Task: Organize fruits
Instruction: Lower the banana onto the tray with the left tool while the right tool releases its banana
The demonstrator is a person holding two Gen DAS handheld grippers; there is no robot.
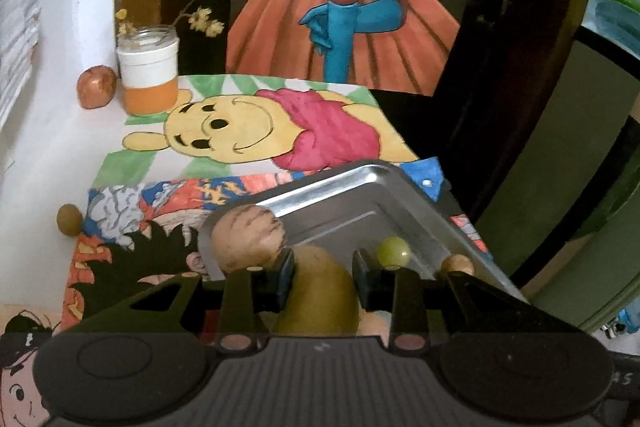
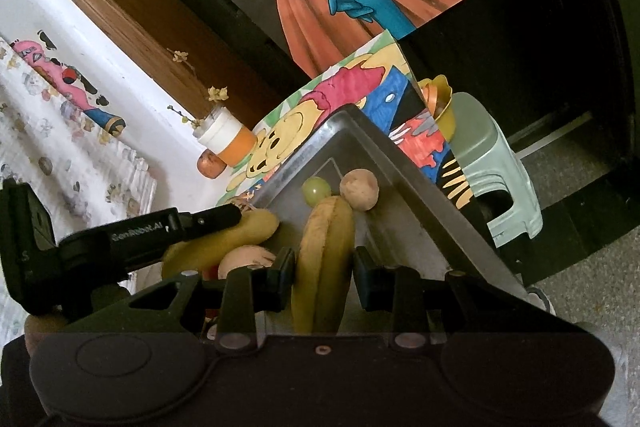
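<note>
In the left wrist view my left gripper (image 1: 324,263) is shut on a yellow-green banana (image 1: 320,301) over the near corner of a metal tray (image 1: 360,195). A green grape (image 1: 394,251) and a small tan ball (image 1: 458,264) lie in the tray; a brown striped round fruit (image 1: 248,239) rests at its left rim. In the right wrist view my right gripper (image 2: 322,263) is shut on a second banana (image 2: 324,227) above the tray (image 2: 404,187), near the grape (image 2: 316,189) and a tan round fruit (image 2: 359,191). The left gripper (image 2: 240,217) comes in from the left with its banana (image 2: 244,233).
A white-and-orange jar (image 1: 148,75) with a twig and a reddish-brown fruit (image 1: 96,87) stand at the back left. A small brown ball (image 1: 69,220) lies left of the coloured drawings. A pale green stool (image 2: 492,163) with a yellow bowl (image 2: 442,107) stands right of the tray.
</note>
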